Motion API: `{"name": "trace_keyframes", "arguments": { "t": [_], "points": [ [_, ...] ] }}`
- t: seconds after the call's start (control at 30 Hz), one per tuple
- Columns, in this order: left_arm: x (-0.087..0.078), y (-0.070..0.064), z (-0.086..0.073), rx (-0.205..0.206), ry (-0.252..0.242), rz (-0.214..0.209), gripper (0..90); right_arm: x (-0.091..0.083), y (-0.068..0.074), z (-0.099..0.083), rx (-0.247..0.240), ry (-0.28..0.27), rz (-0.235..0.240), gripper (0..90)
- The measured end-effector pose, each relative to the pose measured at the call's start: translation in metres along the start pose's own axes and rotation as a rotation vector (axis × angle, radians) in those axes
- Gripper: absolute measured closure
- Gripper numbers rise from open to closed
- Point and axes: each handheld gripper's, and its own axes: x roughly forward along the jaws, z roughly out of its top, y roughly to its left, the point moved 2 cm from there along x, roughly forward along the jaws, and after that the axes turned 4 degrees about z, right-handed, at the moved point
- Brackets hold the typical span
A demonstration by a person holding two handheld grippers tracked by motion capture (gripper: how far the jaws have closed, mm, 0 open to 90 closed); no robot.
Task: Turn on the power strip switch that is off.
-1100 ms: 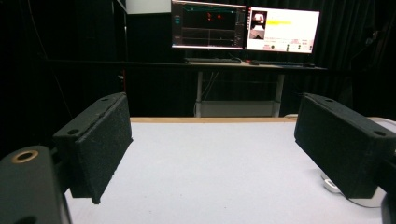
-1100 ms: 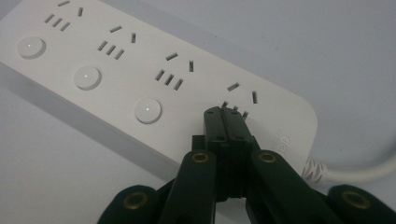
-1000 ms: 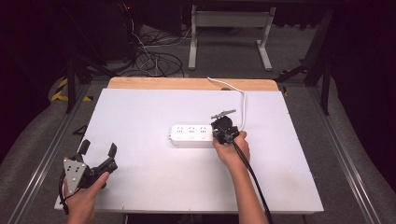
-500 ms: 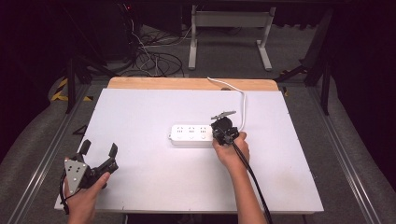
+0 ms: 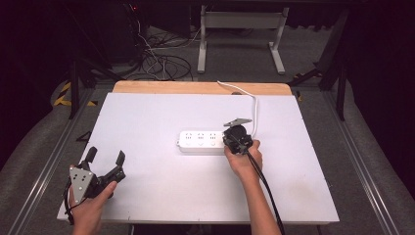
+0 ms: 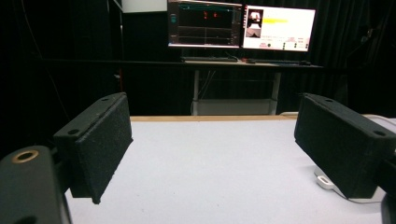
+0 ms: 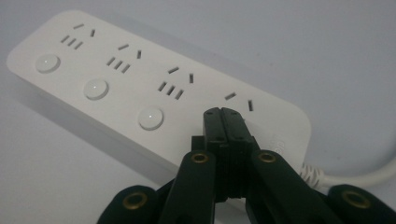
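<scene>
Pressing down with your clenched right gripper (image 7: 226, 112) on the power strip (image 7: 140, 88), whose long axis runs leftward; your released left gripper (image 5: 105, 159) sits well apart.

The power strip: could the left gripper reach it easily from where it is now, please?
Probably yes. The left gripper sits open near the table's front left corner, and bare tabletop lies between it and the power strip; the right gripper works the far end.
</scene>
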Motion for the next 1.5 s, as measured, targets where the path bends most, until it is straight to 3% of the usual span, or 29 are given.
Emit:
{"name": "trace_keyframes", "arguments": {
  "t": [0.17, 0.3, 0.53, 0.87, 1.1, 1.17, 1.37, 1.5],
  "points": [
    [0.001, 0.001, -0.002, 0.009, 0.008, 0.006, 11.9, -0.014, -0.010, -0.008, -0.016, -0.150, 0.026, 90.0],
    [0.000, 0.001, -0.001, 0.009, 0.005, 0.005, 11.9, -0.027, -0.019, -0.011, -0.012, -0.206, 0.023, 90.0],
    [0.001, 0.000, -0.002, 0.018, 0.013, 0.002, 11.9, -0.030, -0.029, -0.020, -0.005, -0.210, 0.017, 90.0],
    [0.002, -0.002, -0.003, 0.021, 0.016, -0.005, 11.9, -0.038, -0.030, -0.023, -0.014, -0.242, 0.024, 90.0],
    [0.002, -0.003, -0.003, 0.023, 0.017, -0.007, 11.9, -0.050, -0.039, -0.028, -0.017, -0.318, 0.023, 90.0],
    [0.002, -0.003, -0.004, 0.024, 0.016, -0.008, 12.0, -0.057, -0.041, -0.032, -0.017, -0.372, 0.028, 90.0],
    [0.003, -0.004, -0.004, 0.023, 0.021, -0.012, 12.0, -0.068, -0.045, -0.039, -0.048, -0.426, 0.021, 90.0],
    [0.003, -0.005, -0.004, 0.027, 0.021, -0.011, 12.0, -0.078, -0.054, -0.046, -0.042, -0.461, 0.026, 90.0]
  ]
}}
